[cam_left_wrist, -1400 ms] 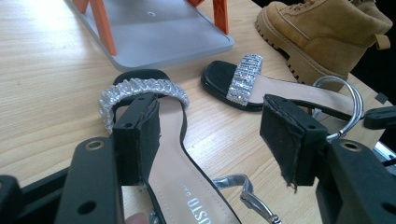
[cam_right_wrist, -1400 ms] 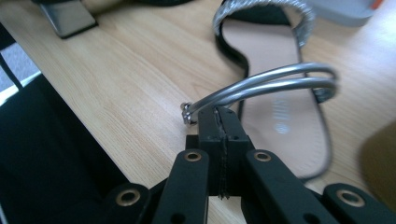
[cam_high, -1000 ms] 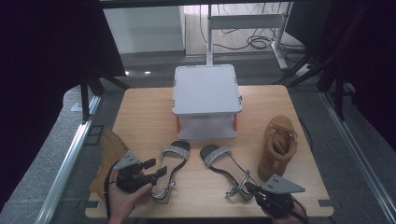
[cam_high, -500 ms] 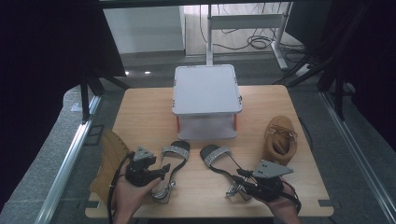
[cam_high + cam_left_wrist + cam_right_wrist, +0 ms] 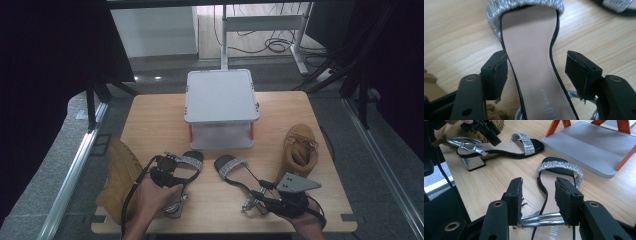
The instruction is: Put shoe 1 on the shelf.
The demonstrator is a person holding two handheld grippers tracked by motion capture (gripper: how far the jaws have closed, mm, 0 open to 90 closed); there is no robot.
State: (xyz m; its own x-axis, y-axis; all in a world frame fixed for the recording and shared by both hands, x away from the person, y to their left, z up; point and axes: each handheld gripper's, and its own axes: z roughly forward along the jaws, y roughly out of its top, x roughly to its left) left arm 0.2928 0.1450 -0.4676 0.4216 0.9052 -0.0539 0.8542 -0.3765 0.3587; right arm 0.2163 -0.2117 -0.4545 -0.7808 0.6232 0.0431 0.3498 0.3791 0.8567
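right tongs (image 5: 257,197): jaws part-spread and just been opening; the silver ankle strap of the right sandal (image 5: 239,172) lies across the gap between the pads in the right gripper view, and whether the pads press on it I cannot tell.
left tongs (image 5: 167,165): jaws spread wide and just been opening a little more, straddling the waist of the left sandal (image 5: 529,57); one pad is just beside the sole's edge, the other stands apart from it.
task things: both silver-banded sandals lie flat on the tabletop (image 5: 150,120), toes pointing away from the tongs, one directly under each pair.
progress: judged early; neither sandal is lifted, and the pair still has to be gripped and carried.
likely goal: the grey shelf stand (image 5: 221,95) with orange legs, just beyond the sandals' toes; its top is bare.
in the way: little between the sandals and the stand; loose straps may snag on the pads.
outer left: a tan boot (image 5: 120,175) at the tabletop's edge, beside the left hand (image 5: 152,197).
outer right: a second tan boot (image 5: 300,150), just beyond the right tongs.
far: floor cables and a desk frame, well apart.
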